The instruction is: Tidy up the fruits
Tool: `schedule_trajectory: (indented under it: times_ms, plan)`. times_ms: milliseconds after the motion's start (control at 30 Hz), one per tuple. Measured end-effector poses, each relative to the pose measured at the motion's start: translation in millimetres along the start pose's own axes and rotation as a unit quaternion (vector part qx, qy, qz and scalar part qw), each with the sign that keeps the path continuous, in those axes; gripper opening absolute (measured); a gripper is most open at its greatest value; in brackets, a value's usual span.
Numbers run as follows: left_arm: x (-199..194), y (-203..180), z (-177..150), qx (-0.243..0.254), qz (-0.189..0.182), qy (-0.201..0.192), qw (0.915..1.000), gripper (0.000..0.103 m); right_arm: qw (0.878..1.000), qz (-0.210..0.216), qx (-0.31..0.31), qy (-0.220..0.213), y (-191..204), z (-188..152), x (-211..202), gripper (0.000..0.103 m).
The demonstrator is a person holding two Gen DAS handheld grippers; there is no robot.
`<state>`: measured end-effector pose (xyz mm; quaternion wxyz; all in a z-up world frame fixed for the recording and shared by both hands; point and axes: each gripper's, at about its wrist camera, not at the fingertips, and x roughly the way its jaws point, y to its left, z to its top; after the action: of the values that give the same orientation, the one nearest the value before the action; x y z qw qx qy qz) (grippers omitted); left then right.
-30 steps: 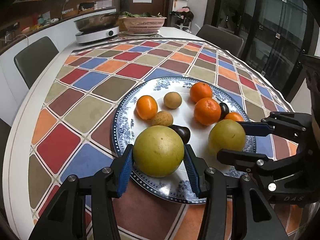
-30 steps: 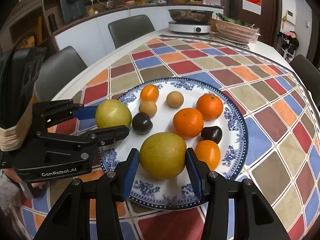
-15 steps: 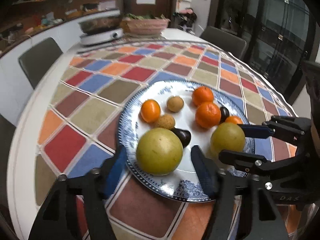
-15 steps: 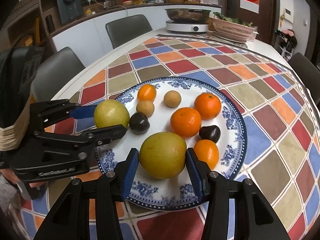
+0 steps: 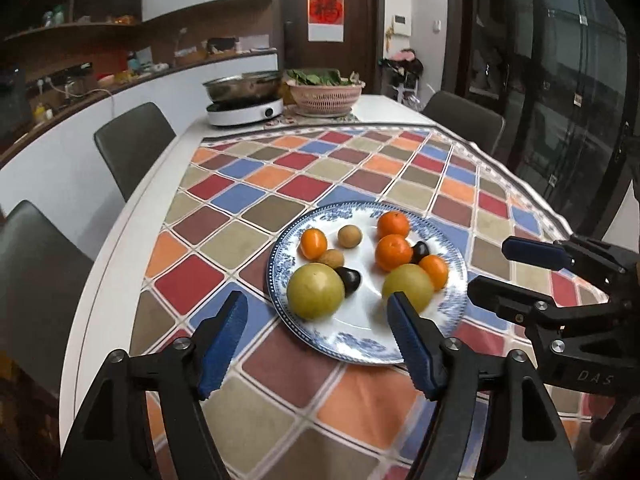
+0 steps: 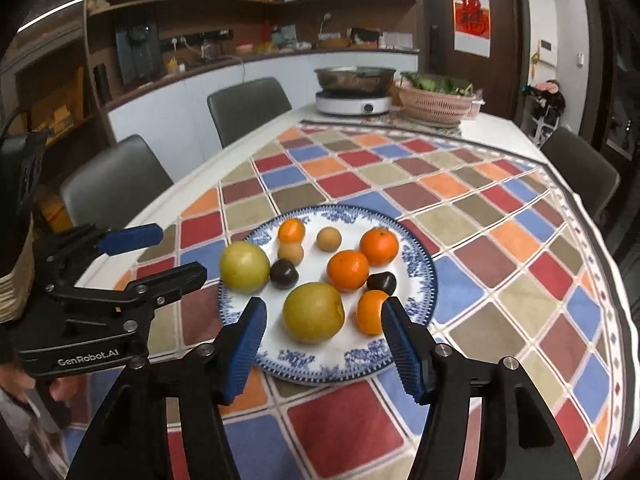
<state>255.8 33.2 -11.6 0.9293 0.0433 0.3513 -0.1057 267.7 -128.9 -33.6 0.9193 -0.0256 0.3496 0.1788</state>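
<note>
A blue-and-white plate (image 5: 360, 350) (image 6: 420, 264) on the checkered tablecloth holds two big yellow-green fruits, several oranges, two small brown fruits and two dark fruits. My left gripper (image 5: 318, 344) is open and empty, pulled back above the plate's near edge, in front of one yellow-green fruit (image 5: 315, 290) (image 6: 245, 266). My right gripper (image 6: 322, 346) is open and empty, just short of the other yellow-green fruit (image 6: 313, 312) (image 5: 408, 287). Each gripper also shows in the other's view: the right one (image 5: 516, 266) and the left one (image 6: 168, 254).
A hotpot cooker (image 5: 245, 98) and a pink basket of greens (image 5: 326, 94) stand at the table's far end. Grey chairs (image 5: 134, 144) line the left side and one stands at the far right (image 6: 576, 172). The table edge is close on the left.
Both grippers opened, let go of the yellow-green fruits on the plate, and drew back and upward. The fruits stay where they were set.
</note>
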Motion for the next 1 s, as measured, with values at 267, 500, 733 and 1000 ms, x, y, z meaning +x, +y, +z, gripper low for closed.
schedule_trajectory:
  times_ms: [267,500,733,1000]
  plan:
    - [-48.5,-24.3,-17.6,-0.004,0.020,-0.017,0.9997,0.082,1.000,-0.010,0.008,-0.028,3.3,-18.3,-55.3,0.067]
    - [-87.7,-45.4,-35.9,-0.015,0.029,-0.037,0.9988,0.093,0.998,-0.022,0.020,-0.046,1.8,-41.0,-101.8,0.074]
    - [-120.6,-65.0,-53.0,-0.021,0.032,-0.047,0.9982,0.096,0.997,-0.033,0.021,-0.061,2.7,-64.1,-140.4,0.075]
    - [-161.7,-91.3,-70.1,-0.001,0.039,-0.076,0.9963,0.102,0.996,-0.036,0.033,-0.077,-1.2,-92.5,-177.0,0.078]
